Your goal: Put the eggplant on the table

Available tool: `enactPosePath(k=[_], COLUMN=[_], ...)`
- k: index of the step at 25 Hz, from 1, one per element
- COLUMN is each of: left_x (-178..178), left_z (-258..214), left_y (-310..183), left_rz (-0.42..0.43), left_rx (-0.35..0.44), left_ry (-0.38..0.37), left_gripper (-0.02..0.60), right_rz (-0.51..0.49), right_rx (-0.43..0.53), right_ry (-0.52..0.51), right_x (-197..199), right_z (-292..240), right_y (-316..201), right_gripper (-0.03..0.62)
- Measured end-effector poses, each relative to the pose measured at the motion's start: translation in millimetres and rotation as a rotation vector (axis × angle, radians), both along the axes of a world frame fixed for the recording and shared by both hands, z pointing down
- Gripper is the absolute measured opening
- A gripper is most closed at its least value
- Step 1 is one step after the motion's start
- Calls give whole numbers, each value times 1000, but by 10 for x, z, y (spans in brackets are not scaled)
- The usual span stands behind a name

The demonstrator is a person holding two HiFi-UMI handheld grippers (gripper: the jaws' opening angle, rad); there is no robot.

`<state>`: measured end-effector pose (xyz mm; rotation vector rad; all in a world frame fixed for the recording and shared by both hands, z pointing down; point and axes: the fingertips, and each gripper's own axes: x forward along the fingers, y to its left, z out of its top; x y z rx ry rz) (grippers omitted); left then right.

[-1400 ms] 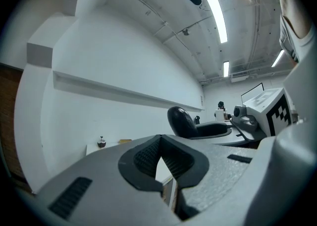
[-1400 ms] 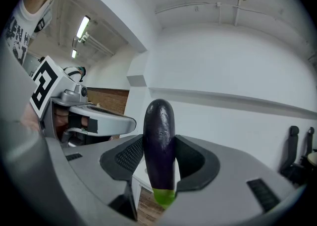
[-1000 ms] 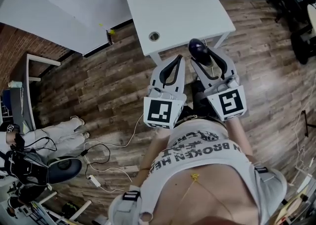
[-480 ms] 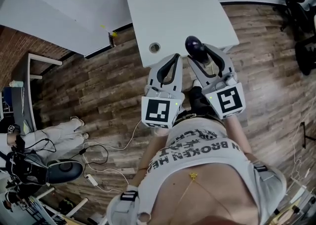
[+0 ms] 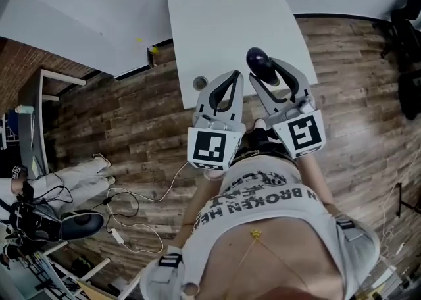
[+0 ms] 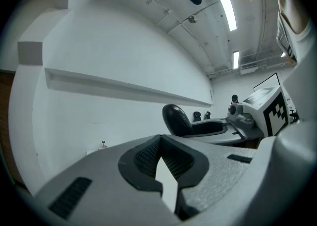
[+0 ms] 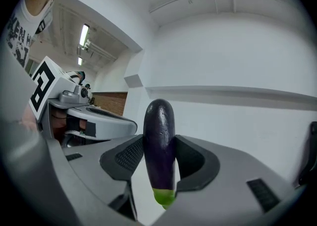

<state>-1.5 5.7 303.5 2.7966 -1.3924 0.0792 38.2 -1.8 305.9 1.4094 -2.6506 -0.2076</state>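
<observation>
Right gripper (image 7: pixel 160 145) pinches a dark eggplant (image 7: pixel 158 121) upright at the white table's (image 5: pixel 223 16) edge; left gripper's (image 6: pixel 159 140) jaws meet, empty.

dark purple eggplant (image 7: pixel 159 141), bright green at its stem end; pale grey left gripper (image 6: pixel 159 143) and right gripper (image 5: pixel 266 70) with black ribbed pads (image 7: pixel 130 155), black-and-white square-patterned marker cubes (image 5: pixel 212 149); white table (image 5: pixel 223 22); brown wood-plank floor (image 5: pixel 131 121); white shirt (image 5: pixel 263 210), black lettering.
</observation>
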Motion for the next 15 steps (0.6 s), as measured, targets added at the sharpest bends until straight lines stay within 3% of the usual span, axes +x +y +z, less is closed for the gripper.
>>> enactPosePath(k=[15], left_x=[465], left_z=[82], left_y=[-728], left_rz=[-66], left_rx=[-23], left_ry=[-18], left_gripper=[5], right_rz=[-78], right_rx=[-31], right_ry=[-10], right_x=[427], right_z=[95], right_y=[-739], right_gripper=[198])
